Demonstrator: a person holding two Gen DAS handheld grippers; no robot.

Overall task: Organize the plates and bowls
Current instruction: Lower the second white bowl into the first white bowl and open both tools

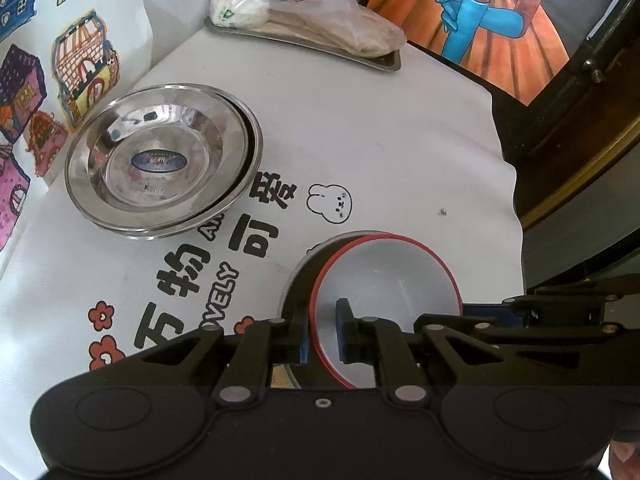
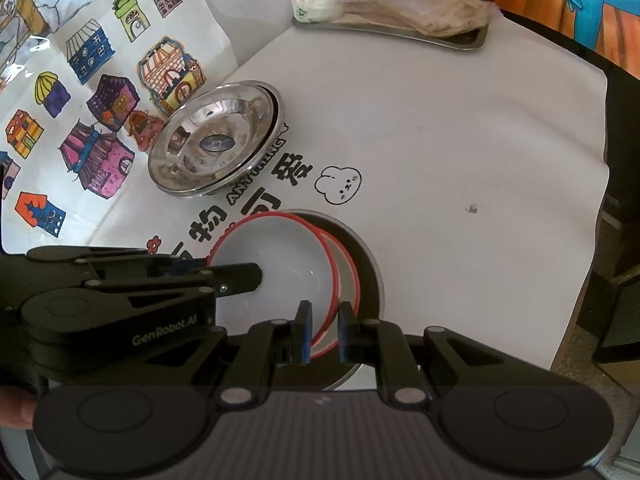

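Observation:
A white bowl with a red rim point(image 1: 384, 280) sits tilted in a grey bowl point(image 1: 298, 280) near the table's front. My left gripper point(image 1: 323, 338) is shut on the red-rimmed bowl's near-left rim. In the right wrist view there are two red-rimmed bowls: the upper one point(image 2: 280, 264) and a second point(image 2: 346, 276) under it, both inside the grey bowl point(image 2: 370, 264). My right gripper point(image 2: 324, 334) straddles the near rims of the red-rimmed bowls, pads close to them. The left gripper point(image 2: 224, 276) reaches in from the left. Two stacked steel plates point(image 1: 160, 160) point(image 2: 216, 140) stand at the back left.
A steel tray point(image 1: 372, 60) point(image 2: 460, 40) with bagged food lies at the table's far edge. A cloth with house drawings point(image 2: 100, 92) hangs at the left. The white printed tablecloth point(image 1: 380, 140) ends at the right, dark furniture beyond it.

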